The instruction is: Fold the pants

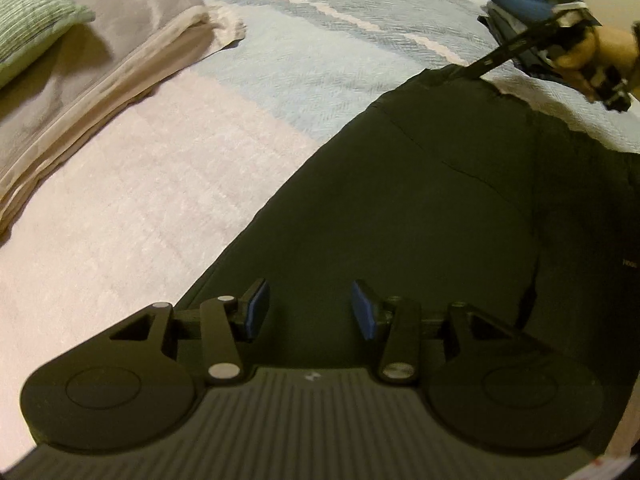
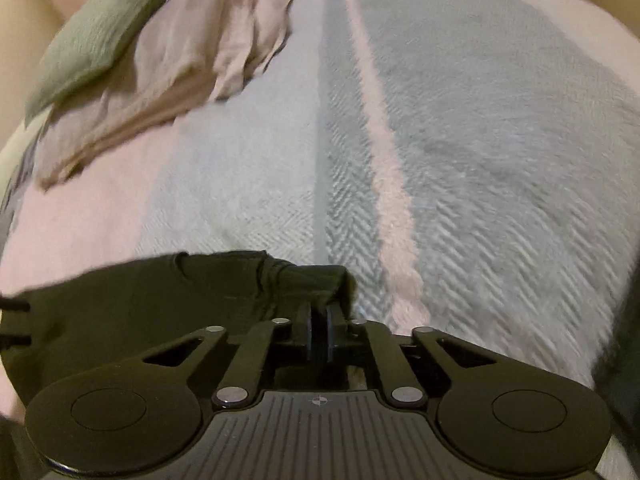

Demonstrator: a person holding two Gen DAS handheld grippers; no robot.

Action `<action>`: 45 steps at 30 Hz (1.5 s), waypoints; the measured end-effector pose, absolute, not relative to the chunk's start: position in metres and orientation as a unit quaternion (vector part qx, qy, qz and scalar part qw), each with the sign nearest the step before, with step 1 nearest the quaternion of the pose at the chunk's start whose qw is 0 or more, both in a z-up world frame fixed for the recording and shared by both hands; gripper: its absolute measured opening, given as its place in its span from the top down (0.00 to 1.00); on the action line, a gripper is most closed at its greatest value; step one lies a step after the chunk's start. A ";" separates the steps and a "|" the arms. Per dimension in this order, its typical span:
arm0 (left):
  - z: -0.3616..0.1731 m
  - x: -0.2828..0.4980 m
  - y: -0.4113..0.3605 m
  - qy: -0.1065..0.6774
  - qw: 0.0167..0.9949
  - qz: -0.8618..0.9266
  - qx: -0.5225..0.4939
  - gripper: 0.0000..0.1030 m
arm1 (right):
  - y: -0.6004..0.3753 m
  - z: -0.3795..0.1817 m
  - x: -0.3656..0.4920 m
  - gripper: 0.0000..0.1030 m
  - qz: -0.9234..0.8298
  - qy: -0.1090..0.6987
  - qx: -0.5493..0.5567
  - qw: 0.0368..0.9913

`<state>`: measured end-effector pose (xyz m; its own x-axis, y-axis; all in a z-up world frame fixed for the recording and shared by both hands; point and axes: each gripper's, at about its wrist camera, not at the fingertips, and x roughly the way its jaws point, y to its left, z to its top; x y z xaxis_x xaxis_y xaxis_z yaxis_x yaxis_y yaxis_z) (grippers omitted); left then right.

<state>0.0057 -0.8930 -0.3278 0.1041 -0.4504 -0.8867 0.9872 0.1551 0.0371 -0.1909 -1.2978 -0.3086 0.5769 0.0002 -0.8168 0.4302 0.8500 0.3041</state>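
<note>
In the left wrist view, the left gripper (image 1: pixel 310 312) hovers at 6 o'clock with its blue-padded fingers (image 1: pixel 256 310) spread wide apart, nothing between them, above the dark green fabric pants (image 1: pixel 420 208), which lie flat on the pale blue and cream herringbone blanket (image 1: pixel 304 56) and run from 6 toward 2 o'clock. At 2 o'clock, the right gripper (image 1: pixel 476 70), held by a hand (image 1: pixel 588 54), meets the far edge of the pants. The right wrist view shows that gripper (image 2: pixel 320 338) with its pads pressed together, pinching a bunched fold of the pants (image 2: pixel 312 280) at 6 o'clock. Farther off, at 10 o'clock, a rumpled beige folded sheet (image 1: pixel 120 64) lies on the blanket, with a ribbed light green pillow (image 1: pixel 32 12) resting on it at 11 o'clock.
</note>
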 end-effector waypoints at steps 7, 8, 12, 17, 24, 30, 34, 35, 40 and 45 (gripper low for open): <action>-0.314 0.004 -0.845 0.409 0.672 -0.522 0.329 0.59 | -1.227 -0.254 -0.256 0.65 -0.142 0.402 0.254 0.868; -0.315 0.001 -0.837 0.417 0.673 -0.519 0.323 0.59 | -1.210 -0.253 -0.262 0.65 -0.124 0.403 0.264 0.868; -0.324 -0.012 -0.810 0.442 0.673 -0.504 0.313 0.59 | -1.172 -0.280 -0.288 0.64 -0.104 0.451 0.272 0.844; -0.307 -0.026 -0.770 0.459 0.689 -0.478 0.293 0.58 | -1.167 -0.284 -0.308 0.62 -0.150 0.492 0.252 0.820; -0.267 -0.044 -0.694 0.489 0.741 -0.394 0.238 0.54 | -1.125 -0.226 -0.293 0.32 -0.120 0.492 0.217 0.835; -0.236 -0.075 -0.620 0.516 0.772 -0.314 0.199 0.38 | -1.064 -0.197 -0.289 0.29 -0.107 0.516 0.201 0.825; -0.227 -0.094 -0.563 0.543 0.782 -0.257 0.164 0.22 | -1.013 -0.187 -0.291 0.27 -0.097 0.535 0.173 0.821; -0.225 -0.099 -0.548 0.548 0.785 -0.245 0.153 0.19 | -0.997 -0.185 -0.294 0.25 -0.095 0.539 0.164 0.821; -0.217 -0.122 -0.487 0.556 0.795 -0.204 0.131 0.06 | -0.929 -0.176 -0.305 0.19 -0.093 0.549 0.131 0.820; -0.208 -0.138 -0.448 0.549 0.804 -0.190 0.127 0.01 | -0.884 -0.167 -0.309 0.17 -0.085 0.559 0.118 0.817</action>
<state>-0.1381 -0.4485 -0.2078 0.3262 -0.1659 -0.9306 0.4440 0.8960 -0.0041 -0.3086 -0.8844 -0.1670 0.3616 -0.0071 -0.9323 0.2704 0.9578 0.0976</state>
